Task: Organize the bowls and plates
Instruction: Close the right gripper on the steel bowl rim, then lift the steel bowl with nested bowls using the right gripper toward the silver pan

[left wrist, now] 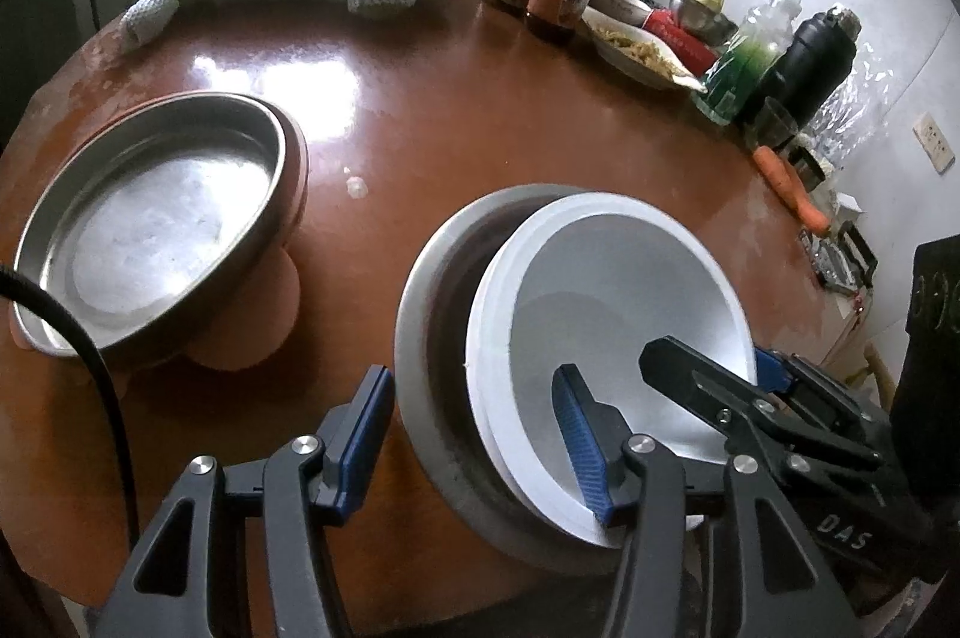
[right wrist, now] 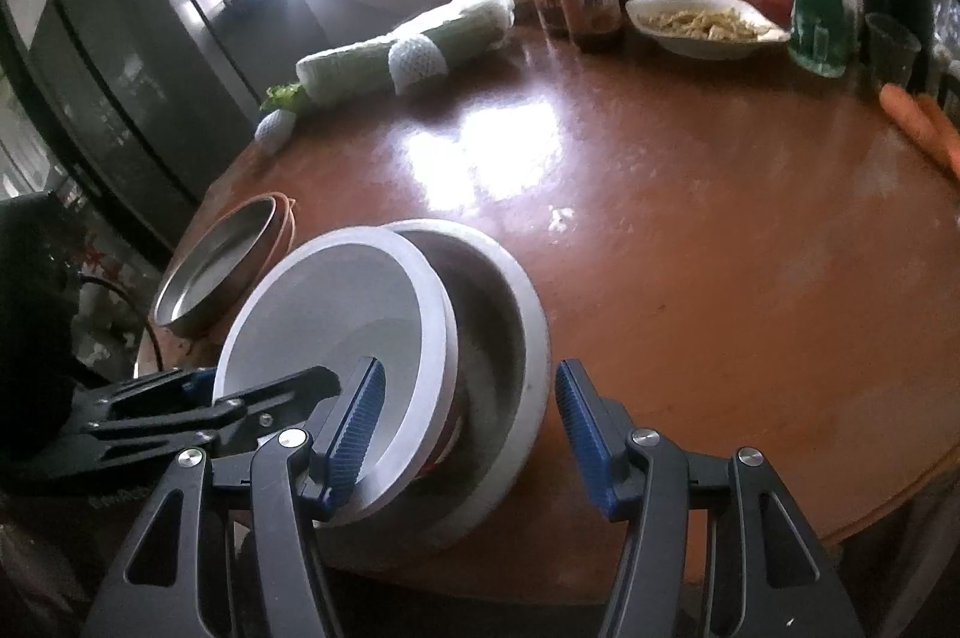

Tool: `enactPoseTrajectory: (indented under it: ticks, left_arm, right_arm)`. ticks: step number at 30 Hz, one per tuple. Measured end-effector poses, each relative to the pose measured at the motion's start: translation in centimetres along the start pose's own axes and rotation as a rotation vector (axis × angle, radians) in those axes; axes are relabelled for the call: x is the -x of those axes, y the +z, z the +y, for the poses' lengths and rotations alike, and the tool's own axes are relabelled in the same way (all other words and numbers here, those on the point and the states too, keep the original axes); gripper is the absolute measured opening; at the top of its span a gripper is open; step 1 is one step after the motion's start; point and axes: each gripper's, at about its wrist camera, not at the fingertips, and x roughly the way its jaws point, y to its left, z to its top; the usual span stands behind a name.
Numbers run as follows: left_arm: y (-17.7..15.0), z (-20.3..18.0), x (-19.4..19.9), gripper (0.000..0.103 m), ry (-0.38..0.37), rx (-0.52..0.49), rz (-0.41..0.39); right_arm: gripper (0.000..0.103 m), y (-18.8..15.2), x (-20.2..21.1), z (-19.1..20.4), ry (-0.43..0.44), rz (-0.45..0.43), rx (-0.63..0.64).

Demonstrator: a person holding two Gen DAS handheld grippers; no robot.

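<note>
Now we are lowering the tilted white round bowl (left wrist: 606,332) into the grey metal bowl (left wrist: 432,338) on the brown table (left wrist: 456,110); left gripper (left wrist: 474,446) and right gripper (right wrist: 468,428) jaws are half open, straddling rims, grip unclear; level it before releasing.

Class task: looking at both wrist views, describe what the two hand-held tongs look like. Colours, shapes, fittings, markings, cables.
Both the left tongs and right tongs have dark grey-black angular arms with triangular cut-outs, silver round pivot bolts, and blue ribbed pads on the fingers. Pale lettering reading "DAS" marks the right tongs' body in the left view. A black cable curves past the left tongs.
</note>
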Motion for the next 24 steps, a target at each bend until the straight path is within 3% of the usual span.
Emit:
enactPoseTrajectory:
  ticks: [6,13,24]
  left_arm:
    - [-0.05,0.02,-0.26,0.054,-0.006,-0.002,-0.004]
    - [0.0,-0.28,-0.32,0.047,-0.028,-0.005,0.008]
    - [0.14,-0.55,-0.17,0.047,-0.017,-0.012,-0.007]
  right_arm:
    - [0.059,-0.15,-0.11,-0.08,0.025,-0.011,-0.015]
    - [0.051,-0.38,0.22,0.32,0.025,-0.031,-0.004]
    - [0.05,-0.26,0.43,0.25,0.021,-0.026,-0.022]
